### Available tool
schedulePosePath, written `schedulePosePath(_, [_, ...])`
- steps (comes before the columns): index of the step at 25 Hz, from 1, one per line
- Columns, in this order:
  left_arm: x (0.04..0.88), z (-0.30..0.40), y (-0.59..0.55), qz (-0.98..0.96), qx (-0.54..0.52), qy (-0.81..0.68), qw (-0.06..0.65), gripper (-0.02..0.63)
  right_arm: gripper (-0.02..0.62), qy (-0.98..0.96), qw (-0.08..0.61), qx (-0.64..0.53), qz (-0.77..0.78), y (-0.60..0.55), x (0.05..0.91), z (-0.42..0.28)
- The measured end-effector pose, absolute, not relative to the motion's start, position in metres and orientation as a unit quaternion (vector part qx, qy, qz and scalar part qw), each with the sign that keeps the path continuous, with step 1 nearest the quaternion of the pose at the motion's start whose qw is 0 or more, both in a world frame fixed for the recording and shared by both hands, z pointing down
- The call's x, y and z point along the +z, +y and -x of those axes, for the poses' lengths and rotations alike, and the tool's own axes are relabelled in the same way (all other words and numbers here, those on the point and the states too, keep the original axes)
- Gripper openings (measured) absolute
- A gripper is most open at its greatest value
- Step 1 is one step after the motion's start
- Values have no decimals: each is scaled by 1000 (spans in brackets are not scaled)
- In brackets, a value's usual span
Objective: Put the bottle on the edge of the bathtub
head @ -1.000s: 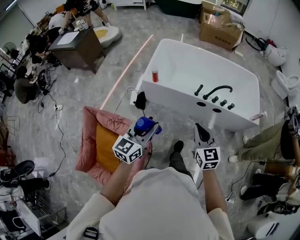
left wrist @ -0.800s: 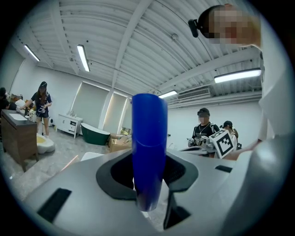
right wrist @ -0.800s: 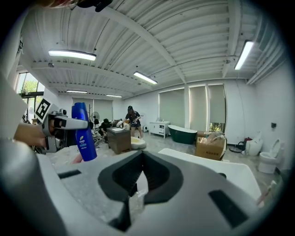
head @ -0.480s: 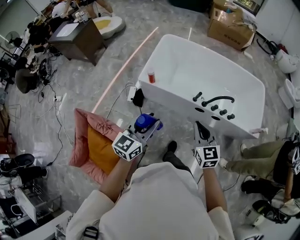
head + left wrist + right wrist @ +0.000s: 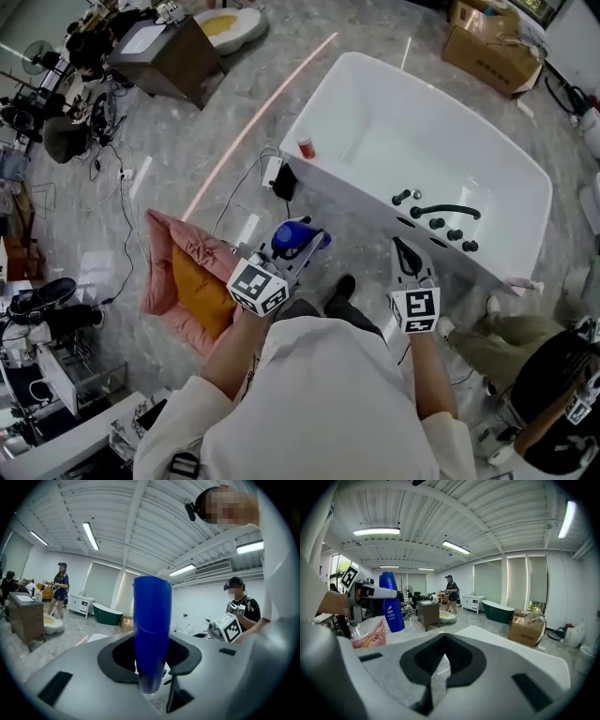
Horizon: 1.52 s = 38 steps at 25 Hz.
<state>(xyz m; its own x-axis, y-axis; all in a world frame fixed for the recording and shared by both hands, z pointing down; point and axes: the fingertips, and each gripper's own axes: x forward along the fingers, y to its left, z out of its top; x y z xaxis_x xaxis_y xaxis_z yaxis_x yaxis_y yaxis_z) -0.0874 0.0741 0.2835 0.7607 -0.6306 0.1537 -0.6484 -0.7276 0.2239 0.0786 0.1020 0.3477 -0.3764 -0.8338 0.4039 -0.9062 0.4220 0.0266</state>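
Note:
A blue bottle (image 5: 292,236) stands upright between the jaws of my left gripper (image 5: 300,251), which is shut on its lower body, in front of my chest. In the left gripper view the blue bottle (image 5: 152,630) fills the middle, its foot hidden in the left gripper (image 5: 152,667). The white bathtub (image 5: 330,184) lies ahead, its near rim a short way beyond the bottle. My right gripper (image 5: 404,251) is shut and holds nothing, pointing at the tub's tap end. From the right gripper (image 5: 438,672) view, the bottle (image 5: 392,604) shows at left.
A small red bottle (image 5: 306,147) stands on the tub's left rim. A black tap set (image 5: 439,214) sits on the near right rim. On the floor lie a pink and orange cushion (image 5: 187,272), a power strip (image 5: 272,174) and cables. A person (image 5: 548,375) sits at lower right.
The head view has swung, so the tub now sits farther right and higher in the picture. Both grippers keep their pose before my body, the bottle still in the left one.

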Motion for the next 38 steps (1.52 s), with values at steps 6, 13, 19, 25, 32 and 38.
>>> schedulePosePath(6, [300,58,39,-928,45,-343,136,130,2,-826,184,112,-522,69,368,-104])
schedulePosePath(13, [346,50,2,-928,68,-337,146,129,2,-819,188,138,-525,36,411,-109])
schedulePosePath(19, [375,38,-38,-933,84,-318,144,129,2,-808,200,152,-533,3,432,-113])
schedulePosePath(25, [404,13,-92,-938,95,-296,152,129,2,-797,203,175,-541,-32,454,-121])
schedulePosePath(32, [461,-15,-154,-944,123,-274,139,127,2,-794,203,191,-541,-87,496,-123])
schedulePosePath(38, [517,-56,-183,-946,149,-251,140,126,2,-794,205,202,-535,-119,541,-144])
